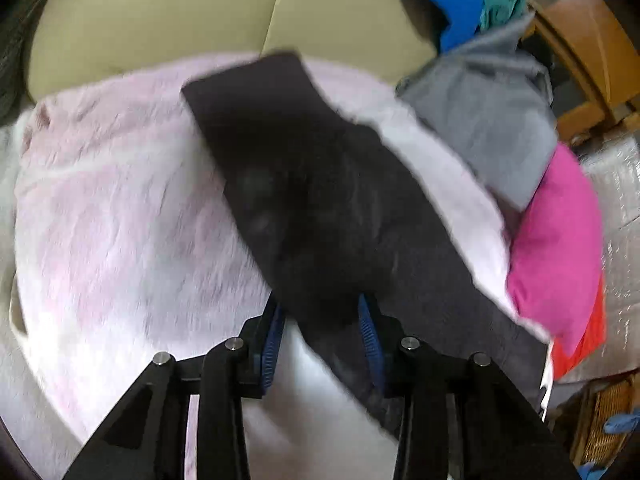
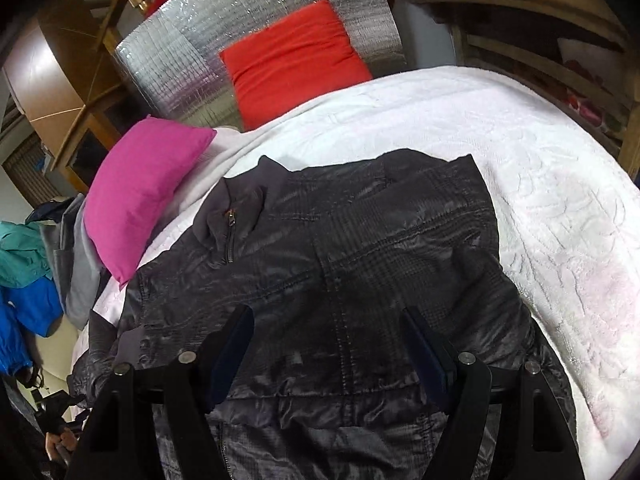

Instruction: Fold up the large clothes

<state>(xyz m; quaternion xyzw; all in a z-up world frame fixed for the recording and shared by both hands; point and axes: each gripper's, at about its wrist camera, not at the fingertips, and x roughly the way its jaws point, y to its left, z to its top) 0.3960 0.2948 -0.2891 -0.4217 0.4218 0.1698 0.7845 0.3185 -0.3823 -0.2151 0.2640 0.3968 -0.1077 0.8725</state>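
Observation:
A dark grey shiny jacket lies spread on a white-pink fluffy blanket. My right gripper is open and hovers just above the jacket's middle, nothing between its fingers. In the left wrist view my left gripper has its blue pads around a dark sleeve or fold of the jacket, which drapes over the fingertips and stretches away across the blanket. The view is blurred and the fingertips are hidden by the cloth.
A pink pillow and an orange pillow lie beyond the jacket, against a silver foil panel. A heap of grey, blue and teal clothes sits by the pink pillow. A cream sofa back stands behind the blanket.

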